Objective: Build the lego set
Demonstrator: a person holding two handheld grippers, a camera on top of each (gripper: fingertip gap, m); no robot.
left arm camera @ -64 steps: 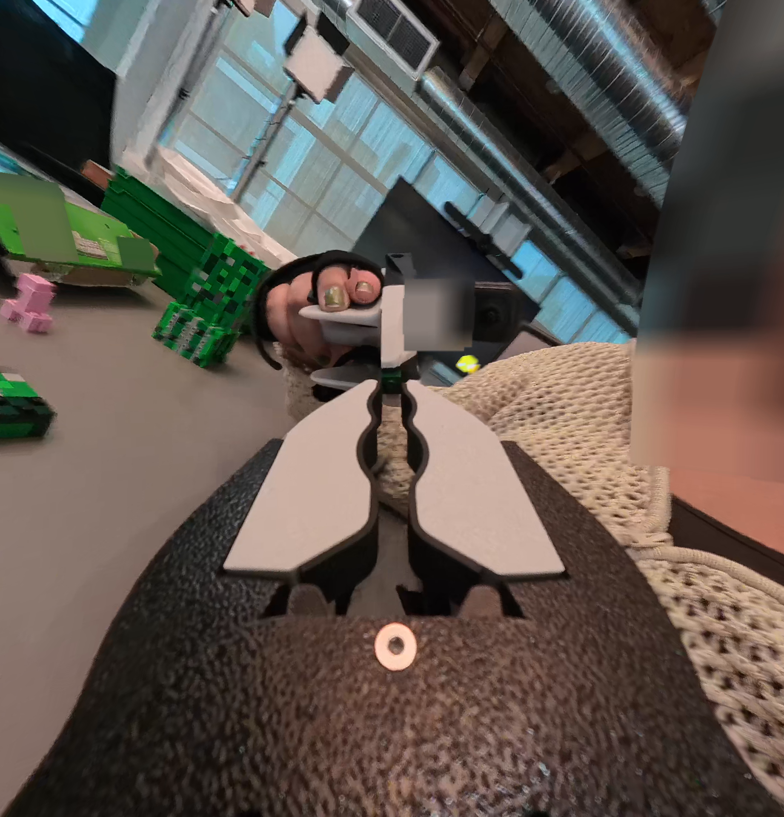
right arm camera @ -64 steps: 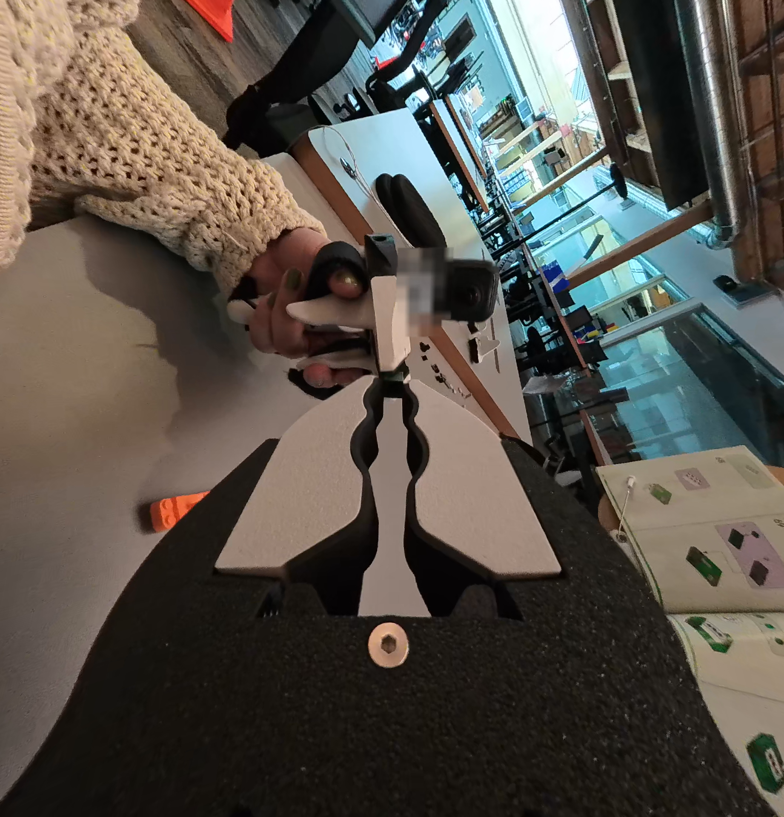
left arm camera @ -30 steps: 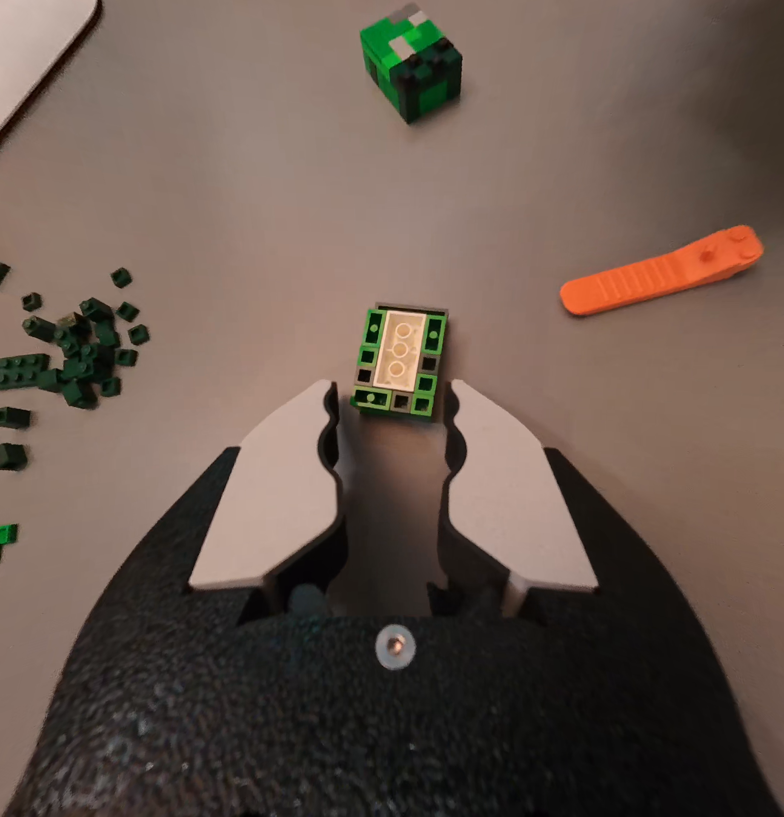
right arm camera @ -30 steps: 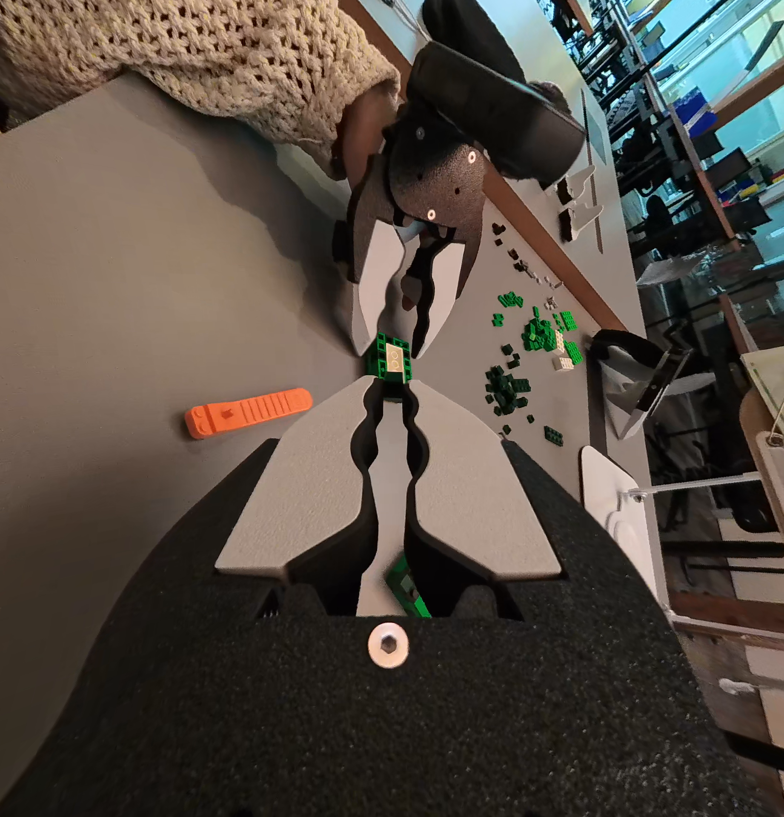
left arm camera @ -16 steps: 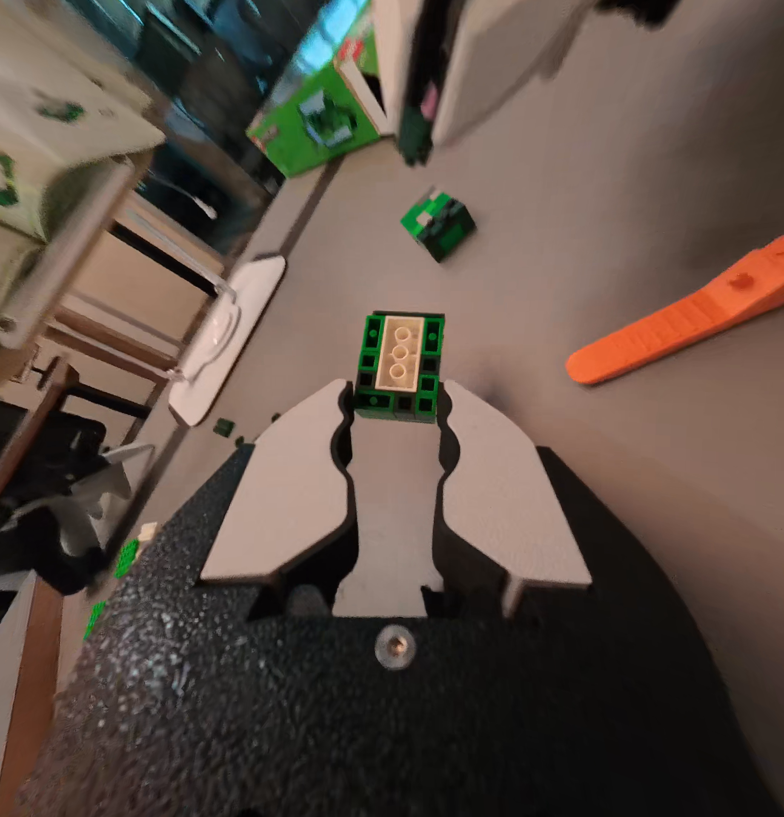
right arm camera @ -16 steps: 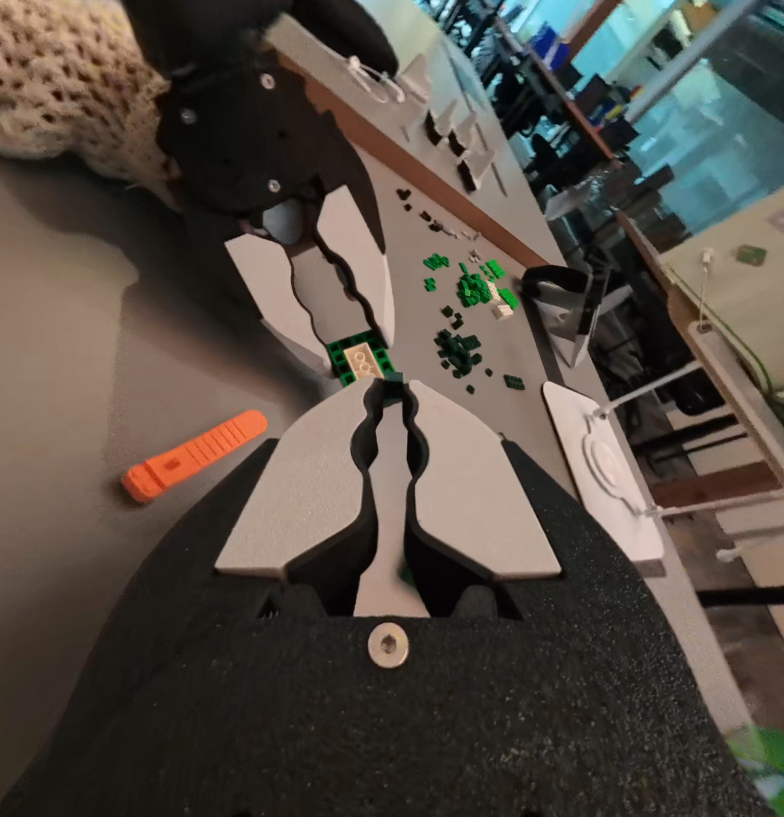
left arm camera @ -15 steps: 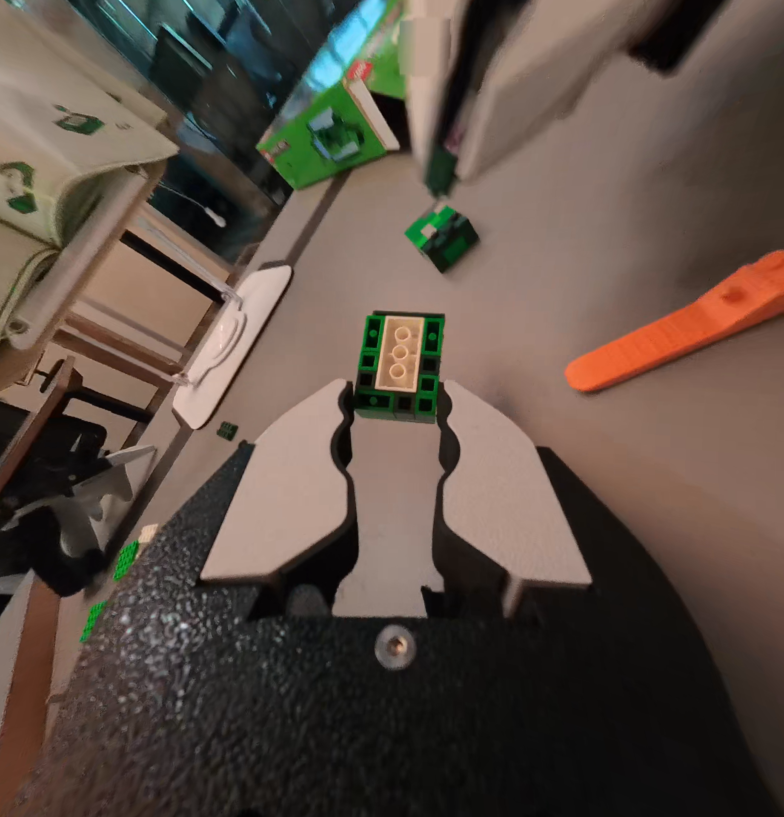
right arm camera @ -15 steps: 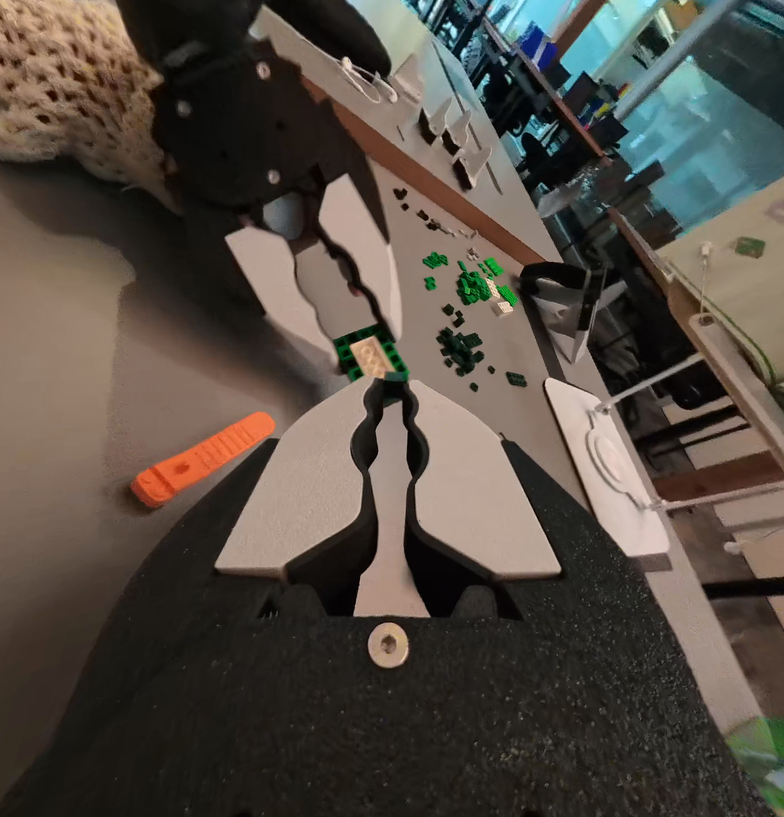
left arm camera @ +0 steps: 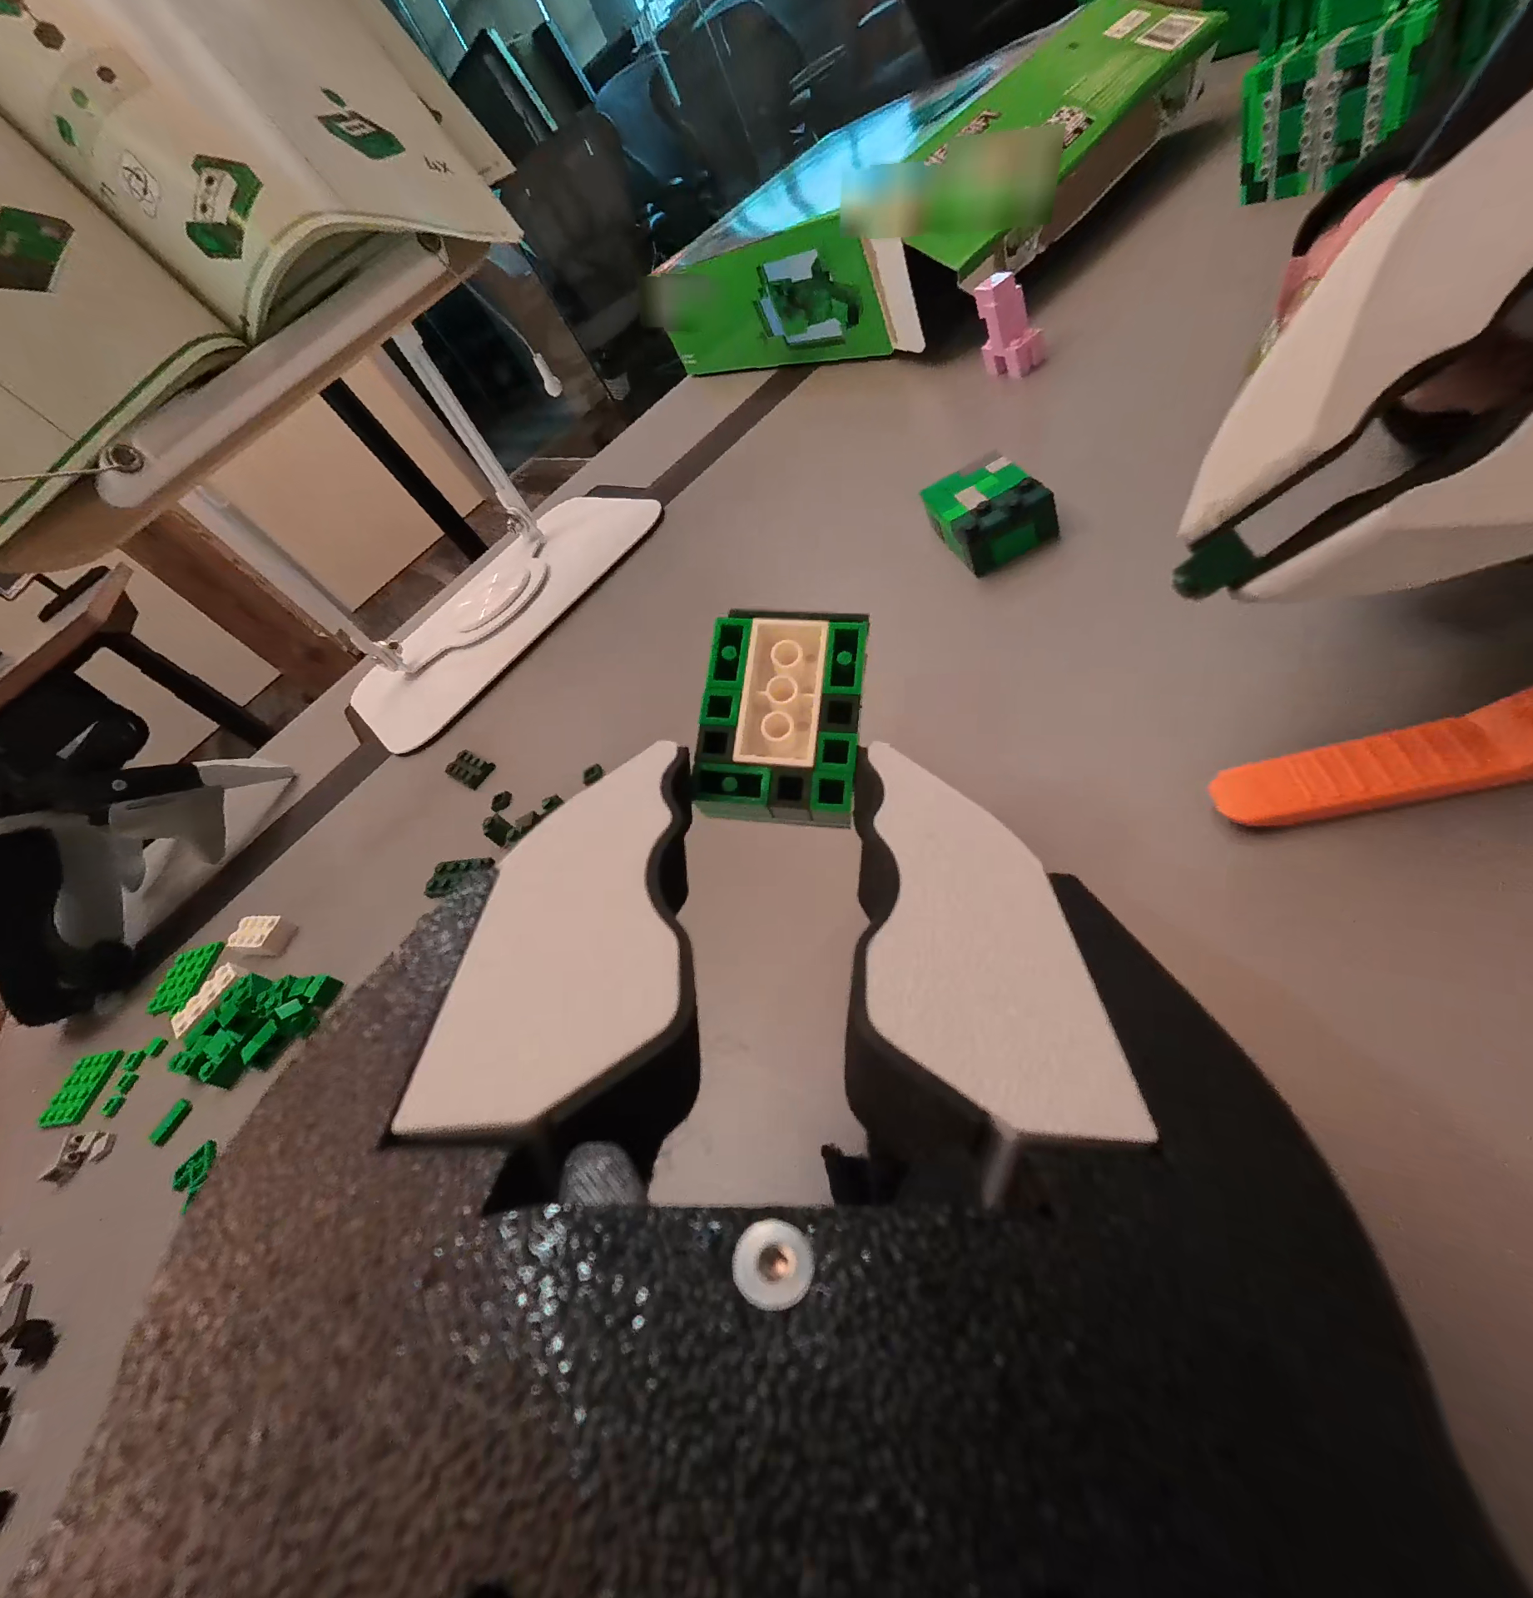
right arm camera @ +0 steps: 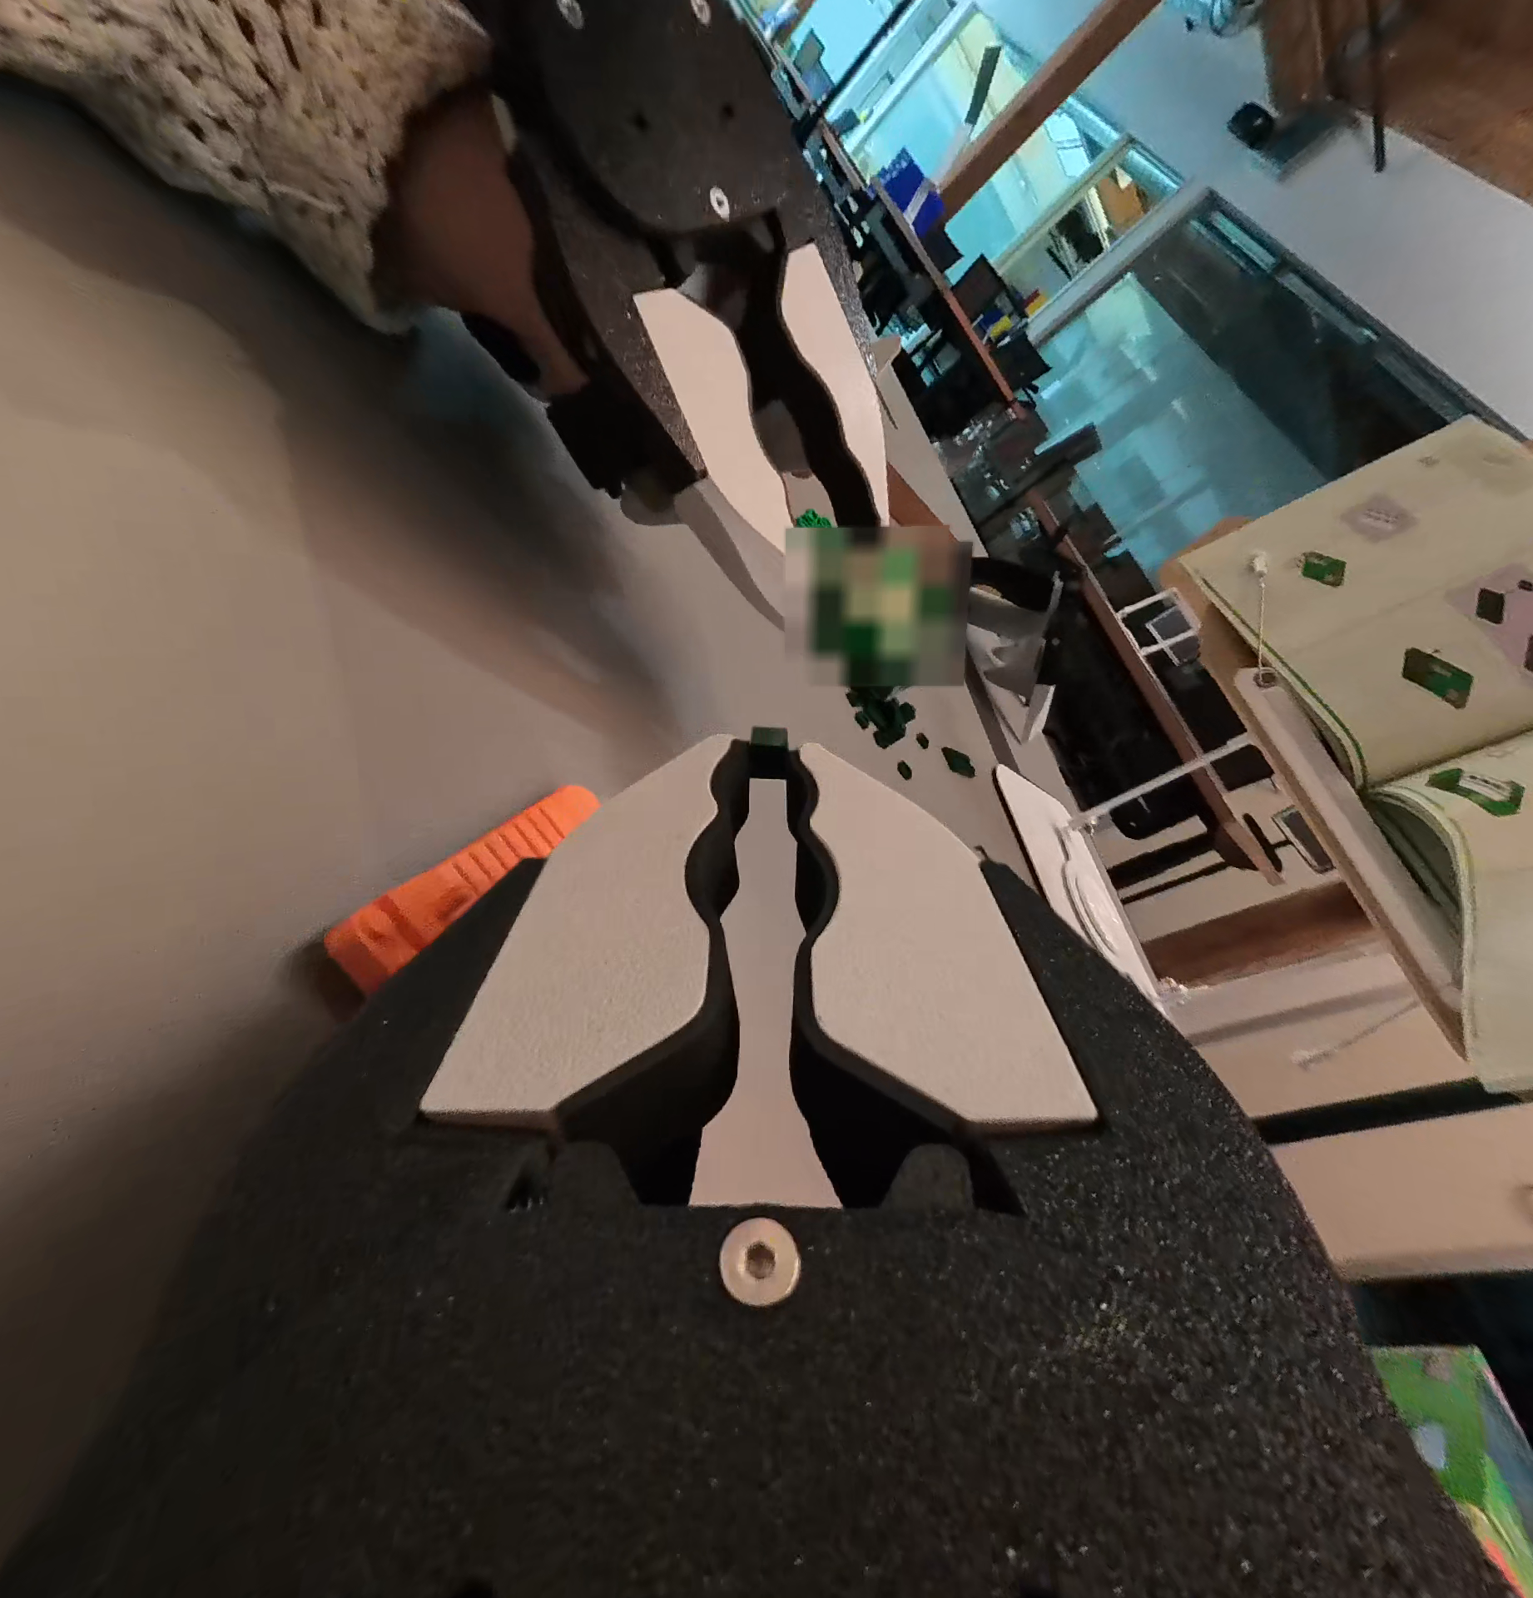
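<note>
Left tongs pinch the green block assy steady w/ its underside up; right tongs clamp a dark green piece, prob. so you can press it on.

A white flat lamp base is seen at centre left on the grey tabletop; black scissors lie at the left edge.

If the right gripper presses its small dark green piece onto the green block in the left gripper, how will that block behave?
The green block will probably stay stiff: it is built of interlocked bricks. It may pivot or slip, since the left gripper pinches only its near end. The dark green piece looks tiny and could easily twist in the right gripper.
</note>
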